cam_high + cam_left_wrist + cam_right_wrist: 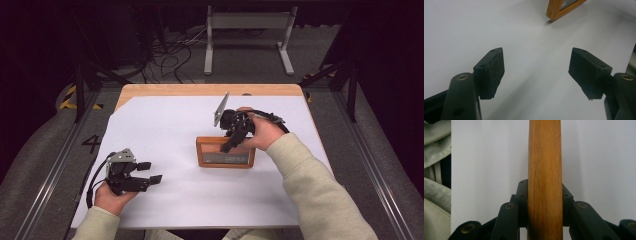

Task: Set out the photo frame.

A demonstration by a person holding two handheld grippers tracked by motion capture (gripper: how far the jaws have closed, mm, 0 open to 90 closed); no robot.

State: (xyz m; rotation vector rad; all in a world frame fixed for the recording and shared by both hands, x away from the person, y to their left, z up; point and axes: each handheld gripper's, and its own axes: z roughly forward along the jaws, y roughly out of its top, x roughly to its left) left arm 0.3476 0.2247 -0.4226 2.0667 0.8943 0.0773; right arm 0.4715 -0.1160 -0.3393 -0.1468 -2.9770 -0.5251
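Observation:
A wooden picture frame point(225, 159) is near the middle of the white sheet point(165, 125), its glazed face toward the person. My right gripper point(231, 145) comes down on its top rail from above. In the right gripper view the pads press both sides of the frame's wooden edge point(545, 165), so the right gripper point(545, 202) is shut on it. My left gripper point(151, 172) is held low at the front left, well apart from the frame. Its jaws stand wide with nothing between them point(536, 72), and a corner of the frame point(556, 10) shows far ahead.
The white sheet covers most of a wooden table point(200, 90). A pale sleeve point(434, 170) lies at the left of the right gripper view. A white metal stand point(247, 22) and cables are on the floor beyond the table.

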